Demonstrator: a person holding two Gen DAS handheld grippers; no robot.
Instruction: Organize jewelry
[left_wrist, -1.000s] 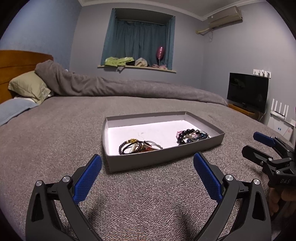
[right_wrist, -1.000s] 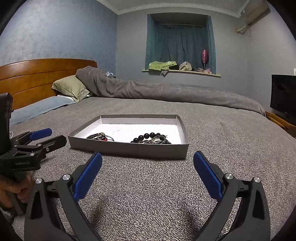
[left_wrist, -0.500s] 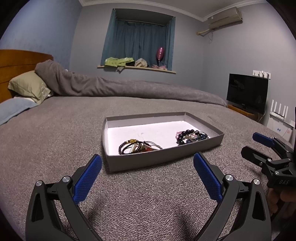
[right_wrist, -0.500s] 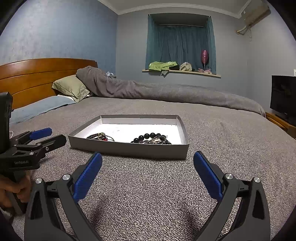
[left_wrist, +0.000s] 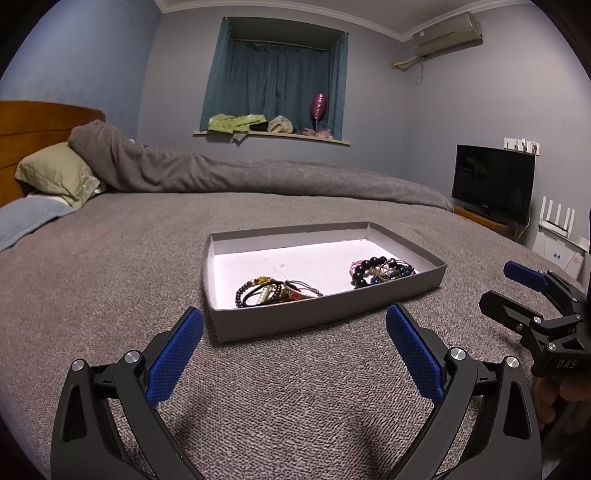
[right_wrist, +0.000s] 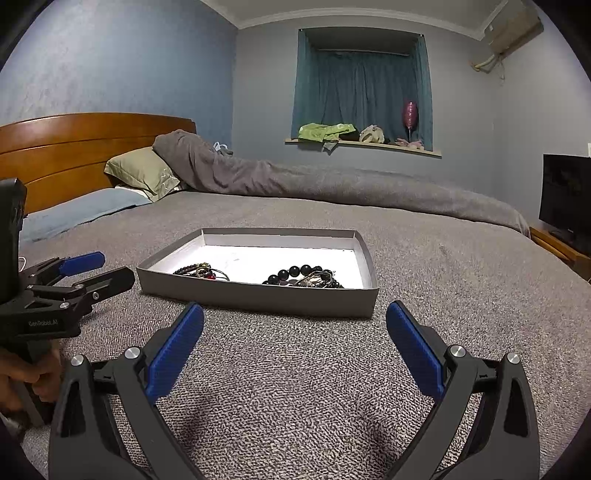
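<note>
The grey tray (left_wrist: 325, 317) with two bracelet piles (left_wrist: 275, 291) lies on the bed (left_wrist: 110, 266), ahead of both released hand-held grippers, left (left_wrist: 294, 343) and right (right_wrist: 294, 343), not touching them.

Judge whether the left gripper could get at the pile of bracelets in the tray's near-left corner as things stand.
Probably yes. The left gripper is open and empty, the pile of bracelets lies uncovered ahead, and only the tray's low front wall stands between them.
</note>
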